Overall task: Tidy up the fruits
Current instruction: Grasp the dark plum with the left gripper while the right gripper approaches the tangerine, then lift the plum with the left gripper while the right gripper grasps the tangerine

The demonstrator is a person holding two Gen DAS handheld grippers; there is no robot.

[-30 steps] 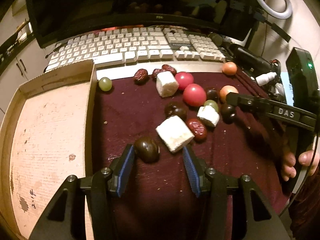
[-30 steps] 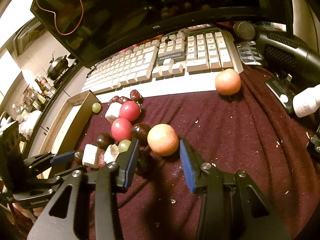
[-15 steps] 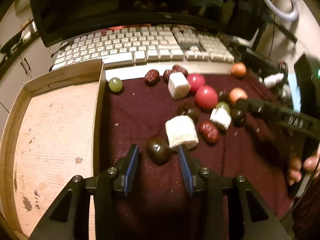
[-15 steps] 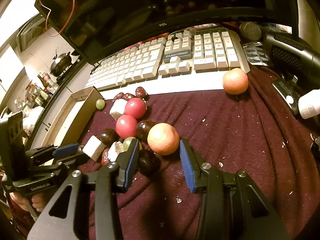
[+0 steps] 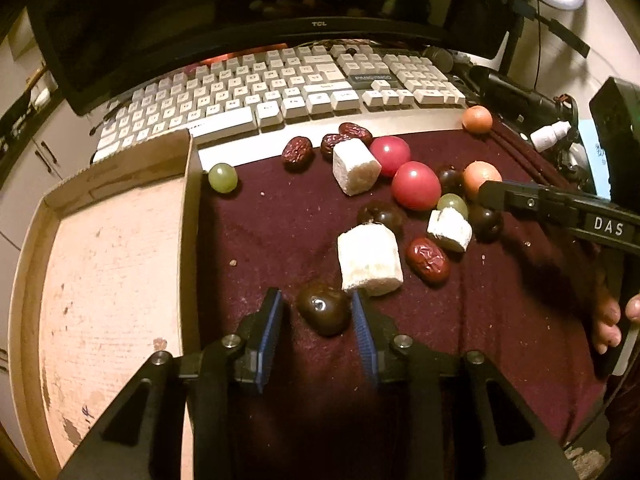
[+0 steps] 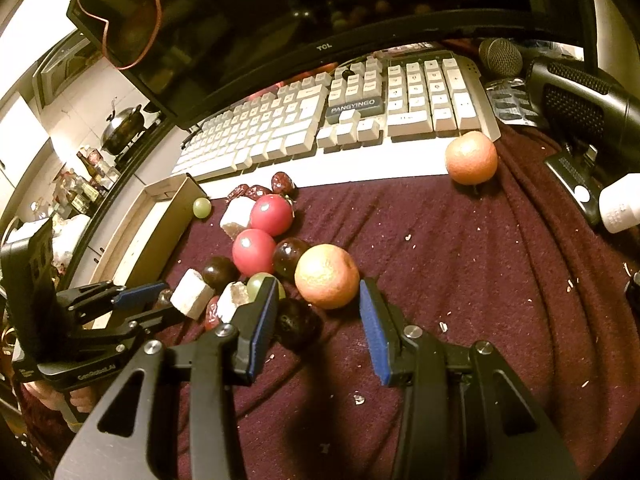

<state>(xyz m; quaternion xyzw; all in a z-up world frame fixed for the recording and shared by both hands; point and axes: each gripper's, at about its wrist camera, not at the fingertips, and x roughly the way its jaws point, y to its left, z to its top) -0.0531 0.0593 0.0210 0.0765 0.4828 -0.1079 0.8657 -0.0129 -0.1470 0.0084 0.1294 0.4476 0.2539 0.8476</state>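
Left tongs [image 5: 316,316] apart around dark plum [image 5: 324,314]; white cube [image 5: 369,259] touching ahead, likely nudged on closing. Right tongs [image 6: 318,304] apart.

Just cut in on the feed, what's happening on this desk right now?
A person is sorting fruit off a maroon cloth with two handheld grippers. The left gripper has its jaws open around a dark plum, right beside a white cube. The right gripper is open too, lined up on an orange in the main pile. The cardboard tray on the left holds no fruit yet.
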